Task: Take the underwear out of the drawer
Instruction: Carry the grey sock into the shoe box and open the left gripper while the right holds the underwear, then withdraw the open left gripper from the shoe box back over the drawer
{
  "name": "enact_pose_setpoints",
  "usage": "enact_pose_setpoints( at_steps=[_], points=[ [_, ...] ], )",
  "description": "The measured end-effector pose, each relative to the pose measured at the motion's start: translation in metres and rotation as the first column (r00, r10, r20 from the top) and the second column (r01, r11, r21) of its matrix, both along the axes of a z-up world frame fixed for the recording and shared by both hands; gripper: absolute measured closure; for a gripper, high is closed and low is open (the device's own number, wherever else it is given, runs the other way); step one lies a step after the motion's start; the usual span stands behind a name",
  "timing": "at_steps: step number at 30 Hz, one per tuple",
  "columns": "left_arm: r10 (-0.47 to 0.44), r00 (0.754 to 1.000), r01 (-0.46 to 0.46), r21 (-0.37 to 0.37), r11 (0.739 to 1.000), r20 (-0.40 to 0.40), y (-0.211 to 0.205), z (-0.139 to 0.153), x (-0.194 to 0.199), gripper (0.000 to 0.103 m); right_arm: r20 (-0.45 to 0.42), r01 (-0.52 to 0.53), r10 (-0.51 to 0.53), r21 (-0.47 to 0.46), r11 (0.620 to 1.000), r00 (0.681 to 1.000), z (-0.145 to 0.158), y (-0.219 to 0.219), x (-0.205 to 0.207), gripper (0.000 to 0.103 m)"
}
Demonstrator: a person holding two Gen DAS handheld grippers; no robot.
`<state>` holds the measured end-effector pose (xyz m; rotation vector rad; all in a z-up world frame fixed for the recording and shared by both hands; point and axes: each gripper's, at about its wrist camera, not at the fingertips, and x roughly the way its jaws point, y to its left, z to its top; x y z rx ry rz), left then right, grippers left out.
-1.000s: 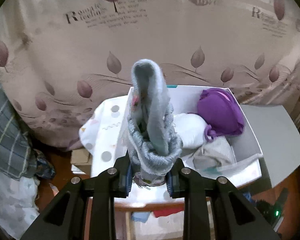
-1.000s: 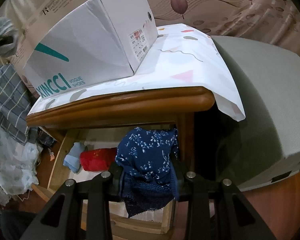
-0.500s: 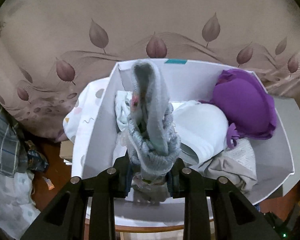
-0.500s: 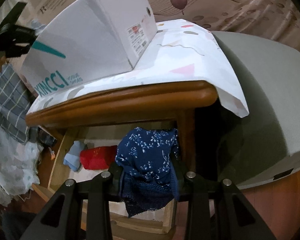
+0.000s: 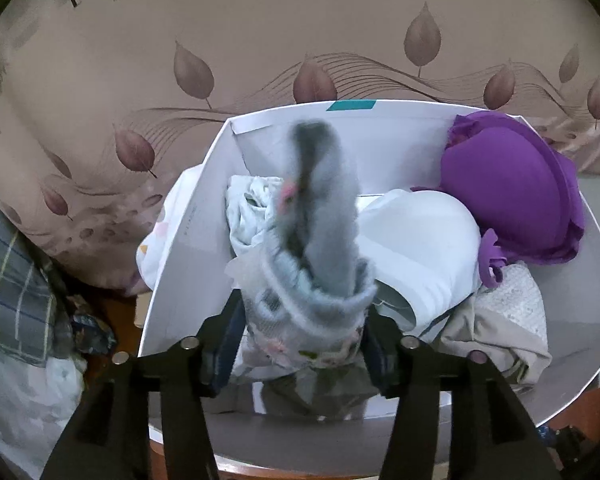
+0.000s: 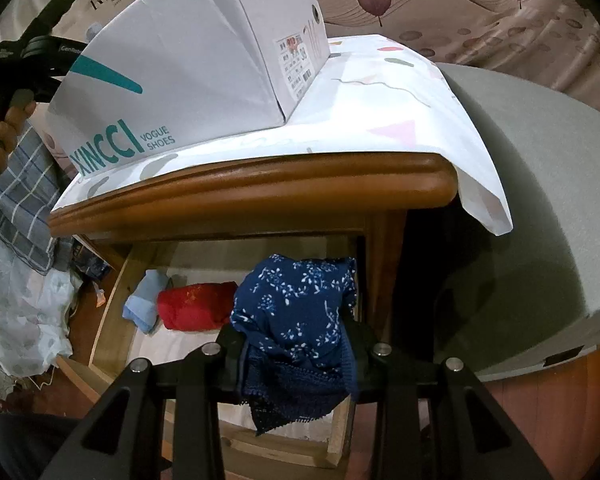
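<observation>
The left gripper (image 5: 302, 344) hangs over the open white shoe box (image 5: 188, 248), inside its near wall, with bare cardboard to its left and the far wall well ahead. Its jaws have just been opening and now stand spread; the grey-blue knitted underwear (image 5: 320, 248), blurred, stands between them, and gaps show between the cloth and both pads. The garment's lower end sits on the pile in the box: a pale crumpled garment (image 5: 248, 212) at the left, a white bra cup (image 5: 420, 232) just beside it on the right, a purple bra (image 5: 512, 196) against the far right corner and a beige lace piece (image 5: 504, 320) near the front wall.

The right gripper (image 6: 296, 356) is pinched on a navy floral underwear (image 6: 296, 312), whose lace hem hangs below the fingers. It hovers over the open wooden drawer (image 6: 112, 312), close to the drawer's right side and under the overhanging rounded edge of the wooden tabletop (image 6: 260, 196). In the drawer lie a red garment (image 6: 196, 306) and a light-blue one (image 6: 144, 306), touching each other, left of the gripper.

A white patterned cloth (image 6: 400, 108) covers the tabletop and droops over its right corner; the shoe box stands on it. A leaf-printed curtain (image 5: 260, 40) hangs behind, and a grey padded surface (image 6: 540, 200) lies to the right.
</observation>
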<state>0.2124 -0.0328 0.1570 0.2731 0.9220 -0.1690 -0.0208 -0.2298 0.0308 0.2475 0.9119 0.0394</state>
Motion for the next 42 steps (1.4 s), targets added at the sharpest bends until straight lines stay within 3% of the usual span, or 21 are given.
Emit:
enact_pose_setpoints(
  at_steps=[6, 9, 12, 19, 23, 28, 35, 38, 42],
  points=[
    [0.012, 0.997, -0.013, 0.004, 1.0, 0.074, 0.003, 0.014, -0.013, 0.038, 0.0, -0.006, 0.006, -0.008, 1.0, 1.0, -0.001, 0.002, 0.001, 0.068],
    [0.008, 0.993, -0.011, 0.029, 1.0, 0.115, 0.004, 0.021, -0.024, 0.026, -0.004, -0.01, 0.01, -0.015, 1.0, 1.0, -0.003, 0.003, 0.001, 0.068],
    [-0.009, 0.988, 0.001, 0.055, 0.998, 0.156, 0.005, 0.027, -0.038, 0.026, -0.002, -0.016, 0.016, -0.02, 1.0, 1.0, -0.002, 0.004, 0.001, 0.068],
    [0.018, 0.974, -0.025, 0.026, 0.999, 0.224, 0.02, 0.034, -0.08, 0.026, -0.002, -0.015, 0.015, -0.018, 1.0, 1.0, -0.004, 0.005, 0.0, 0.068],
    [0.063, 0.955, -0.067, 0.003, 0.998, 0.289, 0.036, 0.031, -0.112, 0.02, -0.003, -0.019, 0.019, -0.026, 0.999, 1.0, -0.005, 0.007, 0.0, 0.068],
    [0.13, 0.942, -0.126, -0.03, 0.992, 0.309, 0.058, 0.014, -0.14, 0.016, -0.003, -0.026, 0.026, -0.034, 0.999, 1.0, -0.007, 0.011, 0.0, 0.068],
    [0.229, 0.925, -0.233, -0.02, 0.972, 0.304, 0.078, -0.031, -0.161, 0.016, -0.005, -0.014, 0.014, -0.03, 0.999, 1.0, -0.009, 0.009, -0.001, 0.068],
    [0.26, 0.916, -0.258, -0.049, 0.965, 0.304, 0.084, -0.049, -0.169, 0.016, -0.008, -0.005, 0.004, -0.045, 0.999, 1.0, -0.01, 0.009, 0.0, 0.068],
    [0.293, 0.924, -0.279, -0.091, 0.956, 0.246, 0.091, -0.08, -0.172, 0.014, -0.01, 0.004, -0.004, -0.05, 0.999, 1.0, -0.013, 0.008, -0.001, 0.068]
  ],
)
